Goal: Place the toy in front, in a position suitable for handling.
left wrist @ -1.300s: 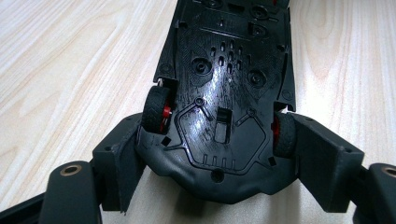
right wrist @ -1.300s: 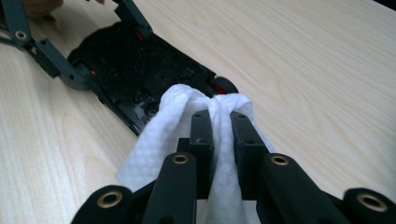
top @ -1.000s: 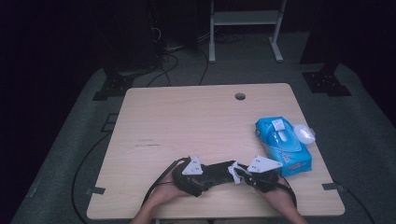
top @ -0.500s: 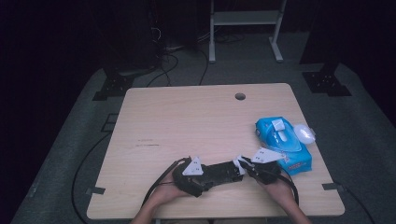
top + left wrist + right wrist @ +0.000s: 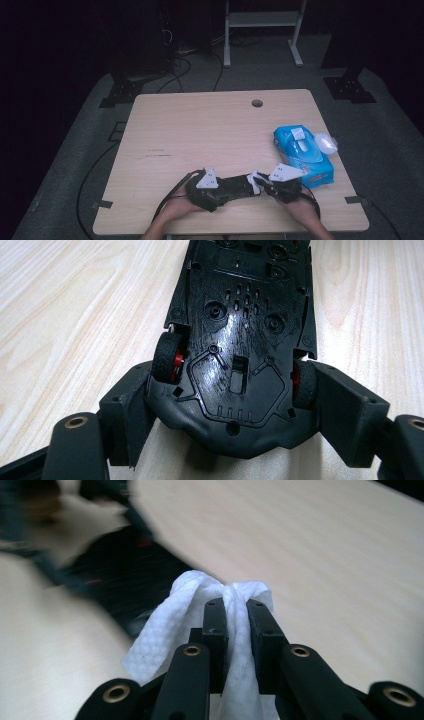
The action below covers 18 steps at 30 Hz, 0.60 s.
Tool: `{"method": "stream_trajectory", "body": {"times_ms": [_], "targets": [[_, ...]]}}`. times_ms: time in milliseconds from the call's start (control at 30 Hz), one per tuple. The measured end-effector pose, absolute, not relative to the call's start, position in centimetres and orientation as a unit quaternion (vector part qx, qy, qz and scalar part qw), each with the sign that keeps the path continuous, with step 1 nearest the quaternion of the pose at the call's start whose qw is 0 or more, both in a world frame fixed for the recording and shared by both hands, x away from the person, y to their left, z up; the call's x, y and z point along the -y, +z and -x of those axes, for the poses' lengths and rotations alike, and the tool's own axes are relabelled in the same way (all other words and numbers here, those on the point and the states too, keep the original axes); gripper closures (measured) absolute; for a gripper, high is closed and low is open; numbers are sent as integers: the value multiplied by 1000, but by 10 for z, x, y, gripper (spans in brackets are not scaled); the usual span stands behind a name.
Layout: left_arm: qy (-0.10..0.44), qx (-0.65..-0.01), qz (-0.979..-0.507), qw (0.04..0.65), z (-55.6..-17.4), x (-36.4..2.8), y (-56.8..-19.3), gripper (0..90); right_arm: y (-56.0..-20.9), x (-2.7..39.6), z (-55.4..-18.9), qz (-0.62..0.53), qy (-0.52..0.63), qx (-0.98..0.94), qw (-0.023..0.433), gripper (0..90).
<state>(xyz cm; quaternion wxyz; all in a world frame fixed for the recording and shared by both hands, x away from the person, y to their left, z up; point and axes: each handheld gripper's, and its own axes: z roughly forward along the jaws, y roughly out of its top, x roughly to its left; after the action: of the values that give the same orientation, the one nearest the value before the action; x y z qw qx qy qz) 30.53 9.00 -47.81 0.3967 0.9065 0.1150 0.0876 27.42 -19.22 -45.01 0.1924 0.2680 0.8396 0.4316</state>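
Observation:
A black toy car [image 5: 240, 330] lies upside down, its moulded underside and red-hubbed wheels facing up. My left gripper [image 5: 230, 390] is shut on it, with one jaw against each side at the wheels. Seen from above, the car [image 5: 235, 185] spans the gap between both hands near the table's front edge. My right gripper [image 5: 235, 612] is shut on a crumpled white wipe [image 5: 165, 630]. From above, the wipe [image 5: 254, 181] rests against the car's right end. In the right gripper view the car [image 5: 115, 575] is a dark blur at the upper left.
A blue wet-wipe pack [image 5: 302, 155] lies on the wooden table [image 5: 200, 130] just behind the right hand, with a small white object [image 5: 327, 143] at its right side. A cable hole [image 5: 257, 103] sits near the far edge. Cables trail off the front left.
The right gripper with the wipe has shifted slightly at the car's right end. The left gripper and the car have stayed put.

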Motion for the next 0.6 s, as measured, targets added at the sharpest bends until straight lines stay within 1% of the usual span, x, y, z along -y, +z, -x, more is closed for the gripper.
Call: {"method": "stream_trajectory", "body": {"times_ms": [67, 100, 133, 233, 267, 467, 600], "targets": [[91, -116, -906, 396, -306, -90, -478, 240, -452, 189, -264, -236, 436, -850, 176, 798], [91, -116, -906, 396, -306, -90, -478, 239, -452, 189, -264, -236, 436, -850, 176, 798], [92, -116, -906, 396, -306, -91, -478, 239, -454, 188, -259, -220, 414, -863, 188, 798], [91, -120, -905, 398, -305, -90, -477, 240, -456, 195, -261, -234, 417, -859, 183, 797], [92, -119, -905, 397, -307, -90, -478, 240, -455, 197, -264, -245, 416, -855, 189, 798], [94, -119, -904, 399, -306, -90, -478, 239, -455, 174, -262, -218, 414, -865, 184, 798], [90, -122, -902, 403, -307, -91, -478, 235, -456, 179, -266, -240, 418, -860, 169, 799]]}}
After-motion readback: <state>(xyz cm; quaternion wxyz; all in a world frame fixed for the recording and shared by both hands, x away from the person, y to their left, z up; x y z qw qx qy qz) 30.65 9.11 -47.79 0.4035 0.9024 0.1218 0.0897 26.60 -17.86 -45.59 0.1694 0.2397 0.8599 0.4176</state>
